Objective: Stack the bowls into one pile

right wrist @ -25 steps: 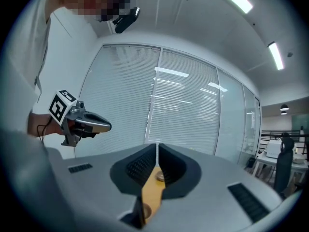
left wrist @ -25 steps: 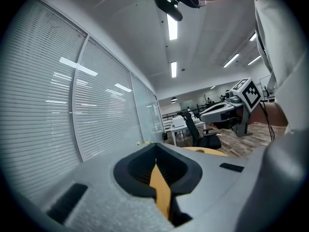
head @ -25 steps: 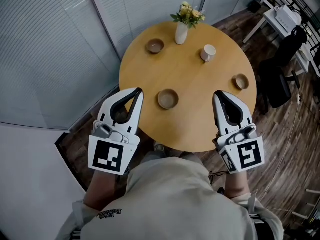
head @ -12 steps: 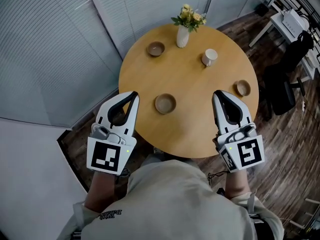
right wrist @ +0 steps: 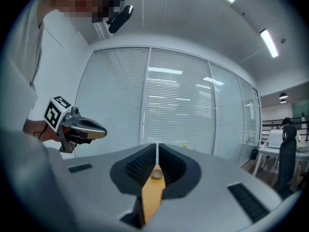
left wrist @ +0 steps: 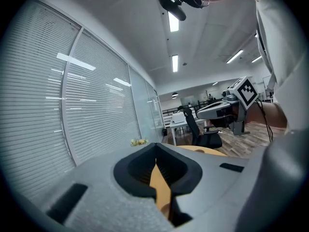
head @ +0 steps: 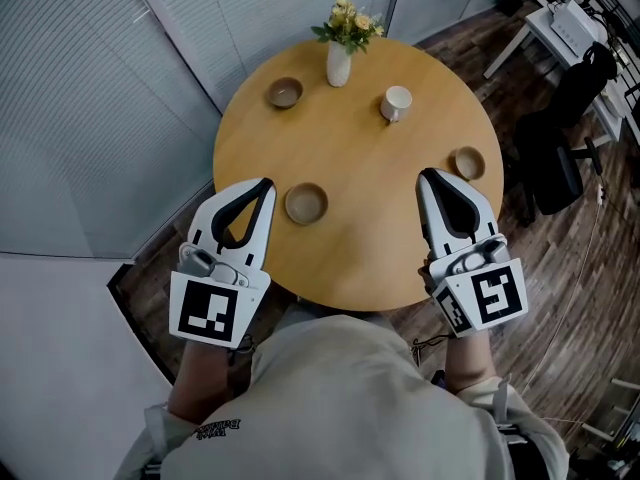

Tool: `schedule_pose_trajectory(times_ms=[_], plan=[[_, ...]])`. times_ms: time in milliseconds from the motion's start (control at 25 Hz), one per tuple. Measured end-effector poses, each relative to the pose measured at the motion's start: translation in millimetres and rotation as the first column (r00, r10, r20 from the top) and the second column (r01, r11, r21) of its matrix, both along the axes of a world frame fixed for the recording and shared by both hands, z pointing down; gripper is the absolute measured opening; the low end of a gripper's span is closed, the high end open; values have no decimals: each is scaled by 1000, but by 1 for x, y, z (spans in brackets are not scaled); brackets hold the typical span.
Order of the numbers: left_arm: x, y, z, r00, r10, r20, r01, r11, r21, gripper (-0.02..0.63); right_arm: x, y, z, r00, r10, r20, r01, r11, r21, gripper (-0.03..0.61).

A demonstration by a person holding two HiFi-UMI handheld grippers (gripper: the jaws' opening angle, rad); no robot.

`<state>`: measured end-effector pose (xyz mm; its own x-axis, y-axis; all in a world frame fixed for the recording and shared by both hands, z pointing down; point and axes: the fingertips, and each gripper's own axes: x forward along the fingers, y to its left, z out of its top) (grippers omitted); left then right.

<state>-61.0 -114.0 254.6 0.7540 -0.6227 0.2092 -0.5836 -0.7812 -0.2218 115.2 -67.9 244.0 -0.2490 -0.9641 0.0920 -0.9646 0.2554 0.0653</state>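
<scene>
Both grippers have drifted along the tabletop (head: 370, 228) edge. Head view: my left gripper (head: 265, 183) nears the closest bowl (head: 306, 203), and my right gripper (head: 425, 175) sits near another bowl (head: 468, 162). Left gripper view: jaws pressed together, empty. Right gripper view: likewise, nothing picked yet.

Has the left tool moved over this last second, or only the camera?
Yes. Judged against the table, the left tool has slid rightward, closer to the nearest bowl; the gap between them has shrunk.
</scene>
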Motion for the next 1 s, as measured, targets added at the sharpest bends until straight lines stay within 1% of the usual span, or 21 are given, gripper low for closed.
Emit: schedule_pose_trajectory(times_ms=[200,360,400,600,800,1000], plan=[[22,-3,4,1000,23,-4,-23,1000,-6,21,24,1,9,999,46,-6,-47,999,-23,37],[43,-6,6,996,61,-64,-64,996,-59,21,45,1,15,996,92,10,-91,995,-49,38],[48,-7,7,995,74,-69,-78,995,-63,21,50,0,18,995,97,8,-97,994,-56,42],[84,-6,16,990,138,-26,-139,990,-35,21,82,1,37,991,133,-33,-135,985,-103,102],[119,-3,24,978,207,-6,-207,978,-36,21,119,1,56,978,176,-115,-193,968,-160,107],[149,-3,34,970,244,1,-244,968,-54,21,152,-1,76,965,225,-132,-248,948,-199,107]])
